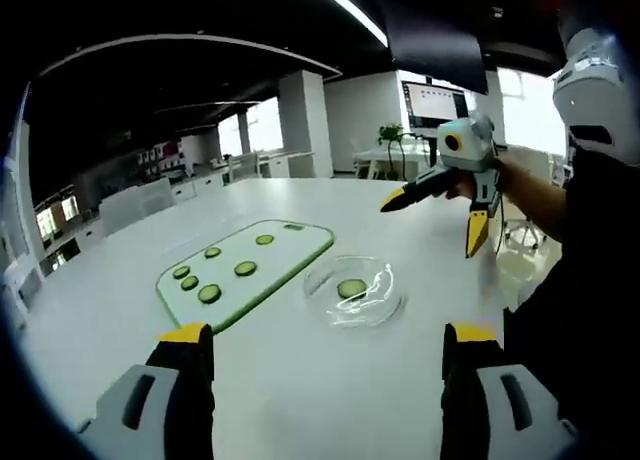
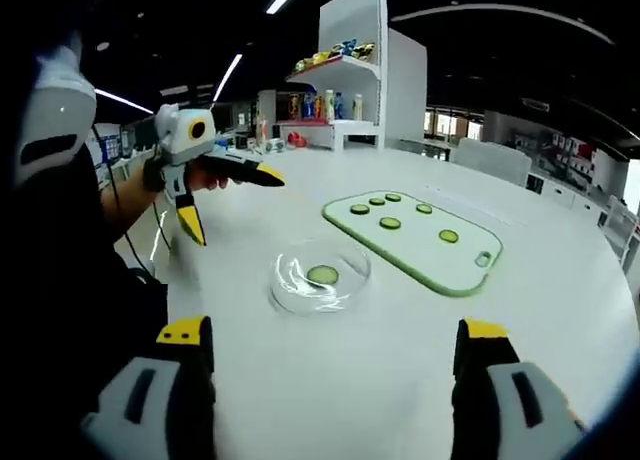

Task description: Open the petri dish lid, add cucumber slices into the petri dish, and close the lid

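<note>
I see both grippers raised: left gripper point(image 2: 232, 200) jaws spread wide, held empty; right gripper point(image 1: 435, 218) the same, jaws wide apart.

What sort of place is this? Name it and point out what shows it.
Probably an open-plan office or lab space: a big white table, a shelf unit stacked with colourful goods, a monitor on a desk behind, and ceiling strip lights.

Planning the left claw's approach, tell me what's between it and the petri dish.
Only bare white table, as the left gripper view shows. The left claw is open, and the petri dish ahead holds one cucumber slice.
</note>
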A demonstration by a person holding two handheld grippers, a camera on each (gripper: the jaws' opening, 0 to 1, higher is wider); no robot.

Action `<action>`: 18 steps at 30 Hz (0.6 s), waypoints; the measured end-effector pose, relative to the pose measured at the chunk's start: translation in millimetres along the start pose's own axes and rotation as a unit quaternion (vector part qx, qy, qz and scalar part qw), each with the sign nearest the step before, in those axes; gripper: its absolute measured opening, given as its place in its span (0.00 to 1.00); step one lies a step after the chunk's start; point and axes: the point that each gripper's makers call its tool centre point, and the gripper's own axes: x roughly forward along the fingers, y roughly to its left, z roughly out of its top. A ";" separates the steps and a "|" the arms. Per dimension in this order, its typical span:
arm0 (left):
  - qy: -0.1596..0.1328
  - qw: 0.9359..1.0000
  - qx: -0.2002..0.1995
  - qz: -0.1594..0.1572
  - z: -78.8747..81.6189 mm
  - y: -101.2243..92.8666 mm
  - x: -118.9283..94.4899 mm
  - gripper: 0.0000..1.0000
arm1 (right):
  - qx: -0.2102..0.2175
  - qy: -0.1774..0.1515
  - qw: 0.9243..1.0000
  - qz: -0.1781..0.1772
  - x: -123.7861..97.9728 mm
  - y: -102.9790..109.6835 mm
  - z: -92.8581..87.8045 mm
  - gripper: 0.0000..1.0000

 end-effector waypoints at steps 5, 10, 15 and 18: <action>0.016 1.000 -0.011 0.014 -8.6 -10.3 -15.8 0.95 | 0.012 -0.022 0.999 -0.035 -23.9 4.4 10.7 0.97; 0.002 0.999 -0.020 0.026 -5.8 -15.6 -33.4 0.95 | 0.013 -0.024 0.998 -0.060 -44.1 10.0 12.1 0.97; 0.004 0.999 -0.028 0.036 -8.2 -18.4 -47.1 0.95 | 0.007 -0.020 0.997 -0.078 -58.7 17.3 10.4 0.97; 0.010 0.999 -0.025 0.045 -9.0 -19.9 -55.6 0.95 | 0.005 -0.025 0.996 -0.090 -66.7 18.9 12.3 0.97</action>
